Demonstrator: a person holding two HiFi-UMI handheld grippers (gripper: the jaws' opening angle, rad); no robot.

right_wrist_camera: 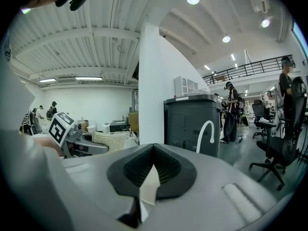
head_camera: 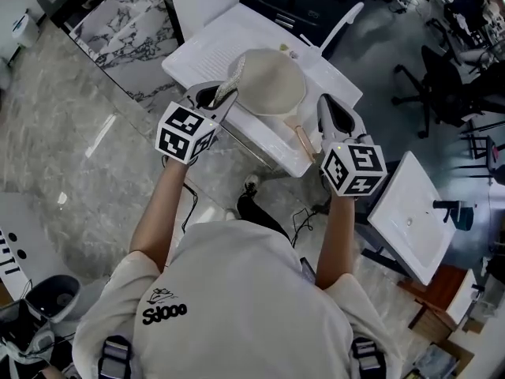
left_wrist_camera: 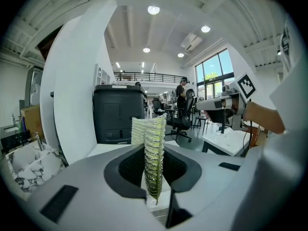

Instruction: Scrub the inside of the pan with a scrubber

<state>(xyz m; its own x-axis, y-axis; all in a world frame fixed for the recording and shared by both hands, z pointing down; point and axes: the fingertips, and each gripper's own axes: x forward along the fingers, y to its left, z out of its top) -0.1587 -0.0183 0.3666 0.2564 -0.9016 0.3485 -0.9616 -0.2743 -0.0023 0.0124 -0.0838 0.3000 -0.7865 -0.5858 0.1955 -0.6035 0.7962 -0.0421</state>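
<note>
Left tongs (left_wrist_camera: pixel 154 153) pinch ribbed green mesh scrubber (left_wrist_camera: pixel 150 129); round pan (head_camera: pixel 272 81).

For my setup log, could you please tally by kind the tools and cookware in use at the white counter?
Hand-held grippers: 2, left and right
Scrubber: 1
Pan: 1
Total: 4

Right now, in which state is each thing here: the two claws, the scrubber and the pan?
Left claw: shut on the scrubber.
Right claw: shut, empty.
Scrubber: pinched between the jaws, at the pan's left edge.
Pan: resting on the white sink, its handle not gripped.
</note>
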